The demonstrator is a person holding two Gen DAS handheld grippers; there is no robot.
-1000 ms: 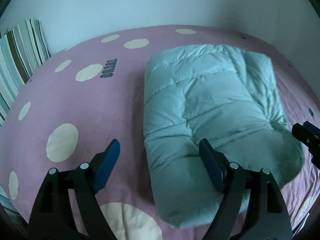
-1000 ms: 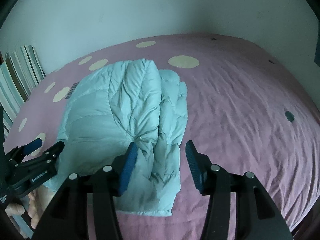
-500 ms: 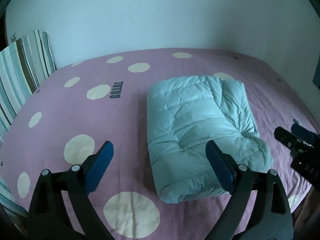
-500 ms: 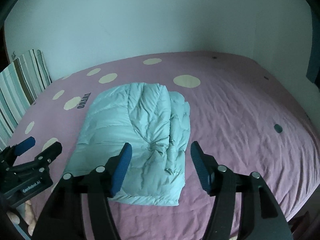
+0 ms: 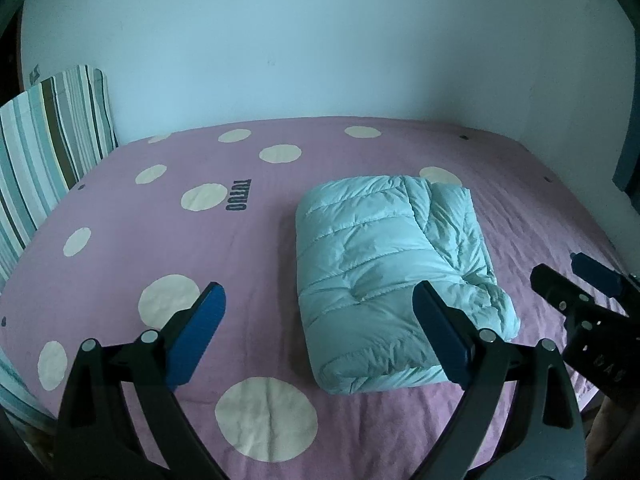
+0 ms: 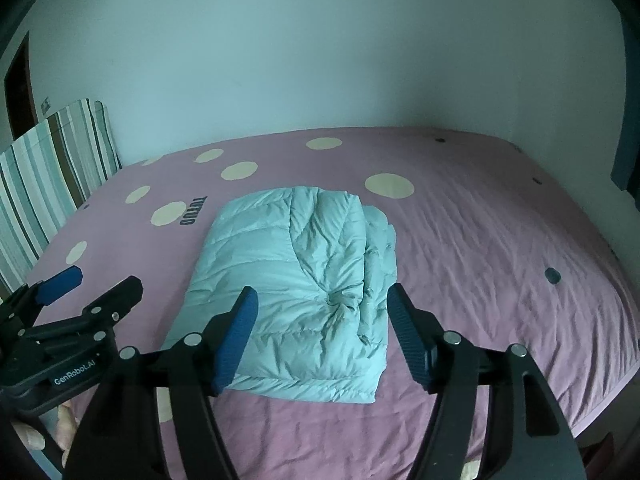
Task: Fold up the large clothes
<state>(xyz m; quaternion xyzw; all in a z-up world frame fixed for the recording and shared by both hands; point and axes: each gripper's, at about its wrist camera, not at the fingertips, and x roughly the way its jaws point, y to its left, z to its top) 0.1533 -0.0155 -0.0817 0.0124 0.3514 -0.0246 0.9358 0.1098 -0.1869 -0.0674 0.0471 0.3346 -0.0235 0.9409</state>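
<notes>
Lying folded: one jacket [image 5: 394, 276], two empty grippers.

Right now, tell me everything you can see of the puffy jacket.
The puffy jacket is pale mint, quilted in stitched channels, with a smooth, slightly shiny shell. It lies folded into a thick rectangular bundle on the pink dotted bedsheet, layered edges stacked along one side. Nothing but the sheet touches it; both tongs are open and clear of it.

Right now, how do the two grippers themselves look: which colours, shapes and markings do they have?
Both are alike. The left gripper and the right gripper have black angular frames with round silver rivets, and two long fingers faced with blue ribbed pads. White lettering "GenRobot.AI" stands on the left gripper's body in the right wrist view. No cables or sleeves show.
</notes>
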